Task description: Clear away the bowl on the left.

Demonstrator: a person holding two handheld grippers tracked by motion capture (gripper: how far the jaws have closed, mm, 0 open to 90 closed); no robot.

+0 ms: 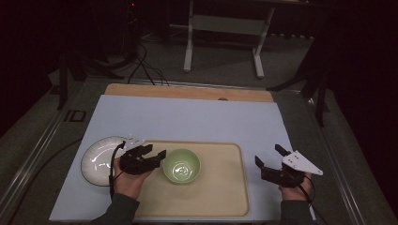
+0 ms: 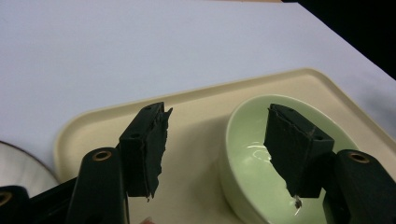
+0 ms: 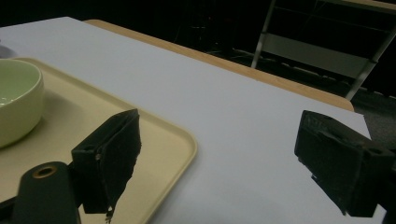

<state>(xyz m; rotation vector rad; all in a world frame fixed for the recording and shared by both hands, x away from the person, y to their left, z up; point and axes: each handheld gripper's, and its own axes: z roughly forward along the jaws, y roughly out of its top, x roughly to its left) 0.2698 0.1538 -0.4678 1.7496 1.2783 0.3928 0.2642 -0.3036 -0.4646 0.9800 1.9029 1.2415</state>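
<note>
- The left tool (image 1: 158, 152) is held open just beside the green bowl (image 1: 181, 165), nothing gripped; one jaw seems to hang over the bowl's rim.
- The right tool (image 1: 268, 155) is spread wide and empty.
- The bowl is seated on the beige tray (image 1: 225, 187).
- A white plate (image 1: 96, 161) is set on the table (image 1: 187, 117).

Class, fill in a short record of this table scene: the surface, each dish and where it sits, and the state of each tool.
surface: pale sheet on a wooden table
tray: beige, near edge of the sheet
bowl: green, empty, upright on the tray's left part
plate: white, on the sheet left of the tray
left tool: open, nothing held, by the bowl's left rim; in the left gripper view one jaw stands in front of the bowl
right tool: open, nothing held, right of the tray
</note>
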